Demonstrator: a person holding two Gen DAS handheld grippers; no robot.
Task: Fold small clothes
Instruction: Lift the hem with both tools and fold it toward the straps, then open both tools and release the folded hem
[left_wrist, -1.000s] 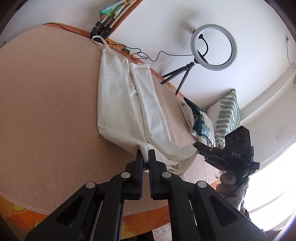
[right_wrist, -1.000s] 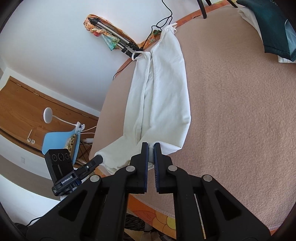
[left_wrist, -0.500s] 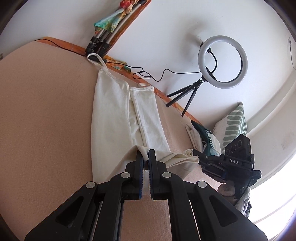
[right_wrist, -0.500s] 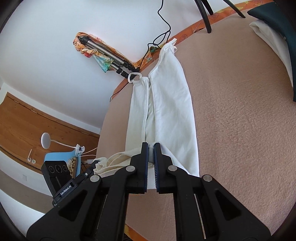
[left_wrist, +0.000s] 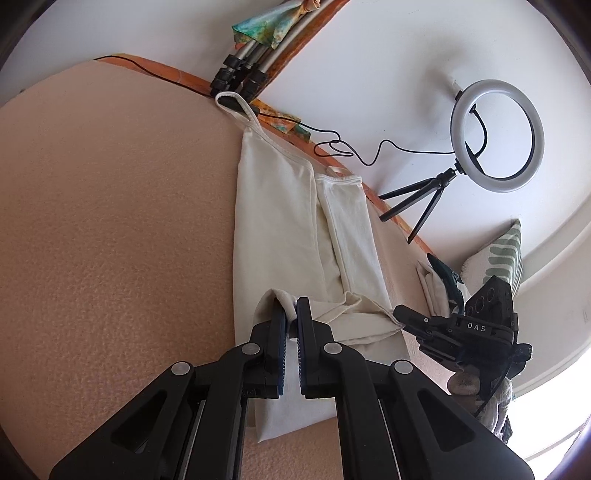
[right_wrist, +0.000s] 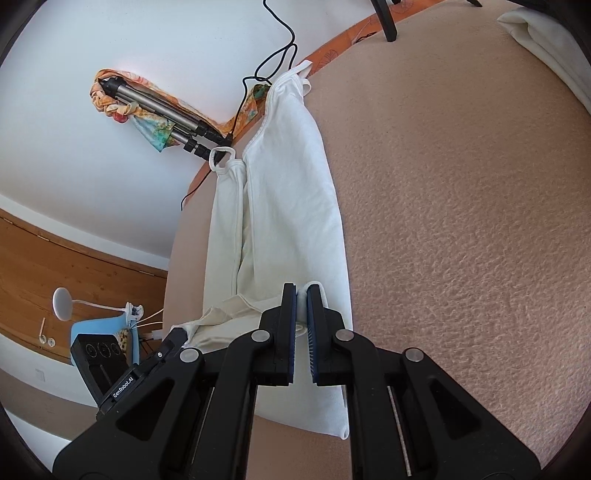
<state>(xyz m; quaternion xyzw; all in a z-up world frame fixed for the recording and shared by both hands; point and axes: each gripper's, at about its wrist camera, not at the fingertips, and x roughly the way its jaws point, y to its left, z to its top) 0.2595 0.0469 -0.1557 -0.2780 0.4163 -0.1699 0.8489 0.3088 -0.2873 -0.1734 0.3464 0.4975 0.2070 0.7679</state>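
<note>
1. The left gripper (left_wrist: 291, 314) is clamping a fold of the white garment (left_wrist: 273, 229) at lower centre.
2. The right gripper (right_wrist: 302, 301) is pinching the hem likewise.
3. The gripper bodies are hiding the garment's near end on the tan blanket (left_wrist: 110, 240).

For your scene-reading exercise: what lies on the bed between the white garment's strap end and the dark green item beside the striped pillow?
In the left wrist view, between the white garment and the dark green item, only the ring light's tripod stands on bare blanket.

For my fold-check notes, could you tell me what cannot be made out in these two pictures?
- White strappy cotton garment: its lifted hem, left wrist view, hidden behind the left gripper.
- Same hem, right wrist view, behind the right gripper.
- Folded dark-and-white clothes pile: partly hidden by the other gripper.
- The person's hands: out of frame.
</note>
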